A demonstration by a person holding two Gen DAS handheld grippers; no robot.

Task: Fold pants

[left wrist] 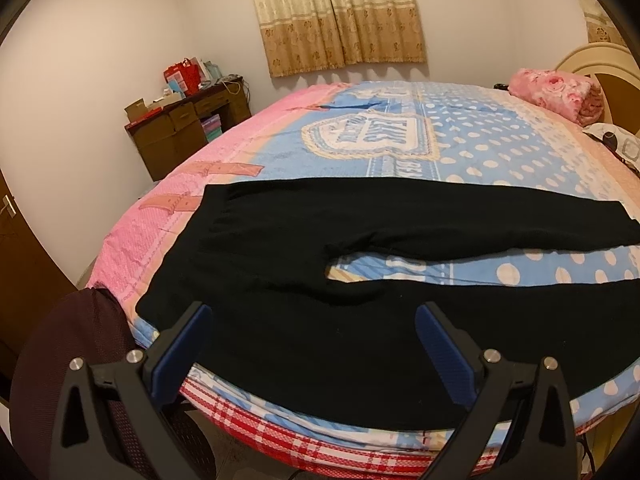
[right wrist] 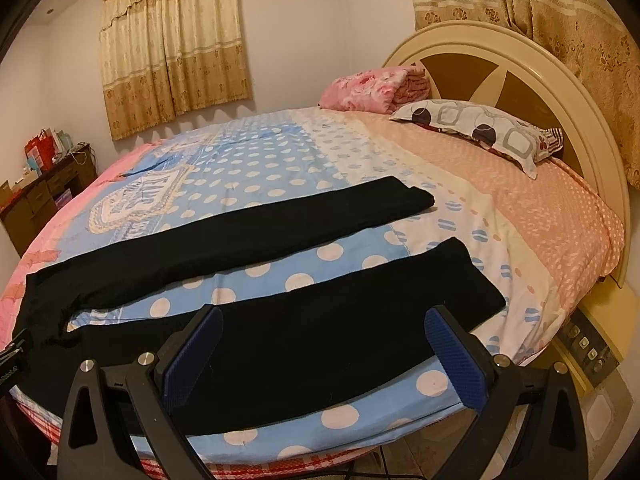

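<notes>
Two tools: we hold left tool point(left wrist: 314, 314) and right tool point(right wrist: 324, 316) wide, gripping nothing.
Pants point(left wrist: 280, 264): flat on bed point(right wrist: 520, 208), legs apart, near leg by the bed's edge.

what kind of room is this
A home bedroom, most likely. A bed with a rounded headboard and a pillow fills the view, curtains hang at the window, and a cluttered desk stands in the corner.
</notes>
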